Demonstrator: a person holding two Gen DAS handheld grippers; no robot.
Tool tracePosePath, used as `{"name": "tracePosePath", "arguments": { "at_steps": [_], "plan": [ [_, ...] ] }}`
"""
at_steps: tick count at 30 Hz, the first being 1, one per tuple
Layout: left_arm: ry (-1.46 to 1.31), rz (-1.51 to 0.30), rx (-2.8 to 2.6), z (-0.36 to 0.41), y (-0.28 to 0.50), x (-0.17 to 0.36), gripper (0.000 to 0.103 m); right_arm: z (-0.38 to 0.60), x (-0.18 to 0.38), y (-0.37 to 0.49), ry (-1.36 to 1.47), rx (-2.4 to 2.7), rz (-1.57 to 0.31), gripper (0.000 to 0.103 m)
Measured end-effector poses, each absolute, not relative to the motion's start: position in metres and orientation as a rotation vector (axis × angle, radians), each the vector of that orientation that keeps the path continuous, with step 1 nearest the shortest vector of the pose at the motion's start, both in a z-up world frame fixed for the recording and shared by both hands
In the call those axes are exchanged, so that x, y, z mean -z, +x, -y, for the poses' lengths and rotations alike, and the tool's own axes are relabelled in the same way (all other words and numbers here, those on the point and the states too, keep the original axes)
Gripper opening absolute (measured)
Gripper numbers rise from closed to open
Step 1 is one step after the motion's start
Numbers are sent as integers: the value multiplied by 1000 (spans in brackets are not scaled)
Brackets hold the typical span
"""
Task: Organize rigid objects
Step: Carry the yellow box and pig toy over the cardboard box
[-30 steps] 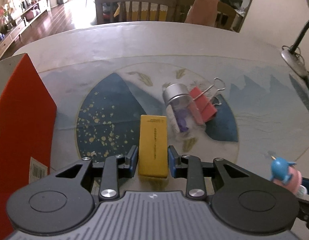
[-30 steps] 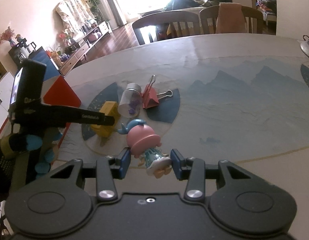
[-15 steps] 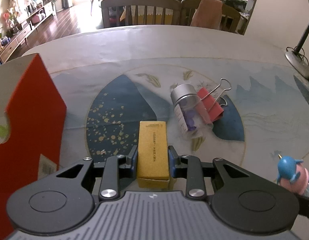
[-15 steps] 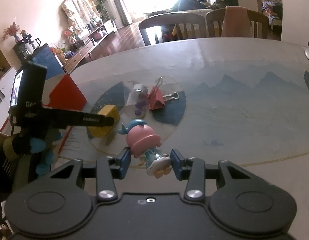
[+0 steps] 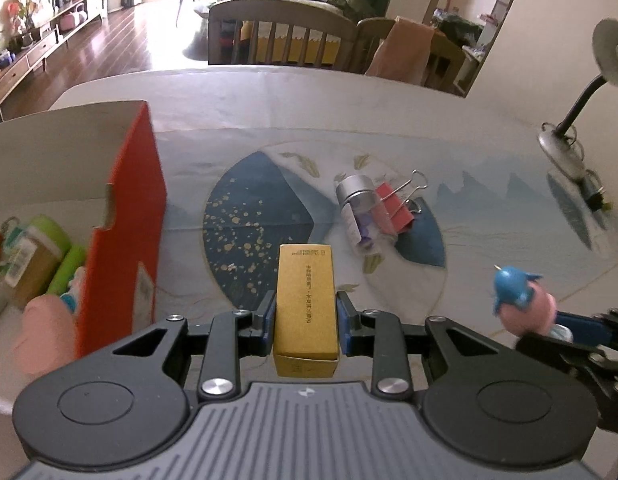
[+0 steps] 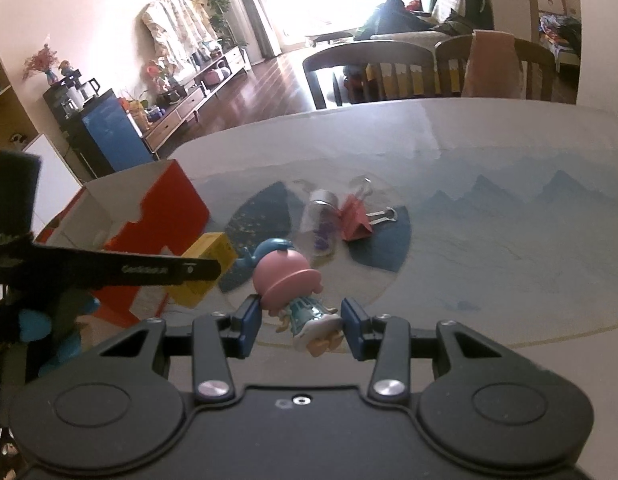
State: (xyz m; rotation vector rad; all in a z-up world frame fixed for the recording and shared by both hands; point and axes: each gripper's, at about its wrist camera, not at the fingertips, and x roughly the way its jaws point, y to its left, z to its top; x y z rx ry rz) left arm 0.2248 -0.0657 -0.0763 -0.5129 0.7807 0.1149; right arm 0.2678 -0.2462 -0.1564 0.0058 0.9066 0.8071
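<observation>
My left gripper (image 5: 305, 314) is shut on a yellow box (image 5: 306, 300) and holds it above the table, just right of an open red cardboard box (image 5: 129, 216). My right gripper (image 6: 302, 320) is shut on a pink-haired doll figure (image 6: 293, 284) with a blue cap; the figure also shows at the right in the left wrist view (image 5: 521, 300). A clear vial with a silver cap (image 5: 359, 210) and a red binder clip (image 5: 397, 208) lie side by side on the round blue placemat (image 5: 261, 216). The yellow box also shows in the right wrist view (image 6: 209, 268).
The red box holds several items, among them green tubes (image 5: 57, 256) and a pink thing (image 5: 45, 328). A desk lamp (image 5: 569, 128) stands at the table's right edge. Chairs (image 5: 285, 36) stand behind the far edge.
Both grippers have risen and drawn back with their loads. The left gripper has moved left, so the open inside of the red box has come into view.
</observation>
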Motion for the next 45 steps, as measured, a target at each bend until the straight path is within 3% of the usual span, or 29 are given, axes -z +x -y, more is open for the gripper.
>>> {"name": "tracePosePath", "arguments": {
  "at_steps": [21,45],
  "plan": [
    [-562,-636,-154,-31,138,30,29,134,97,232,-43,-902,-811,42],
    [-548,-670,-252,-150,87,73,29,6,107,205,-138,-908,-809,42]
  ]
}}
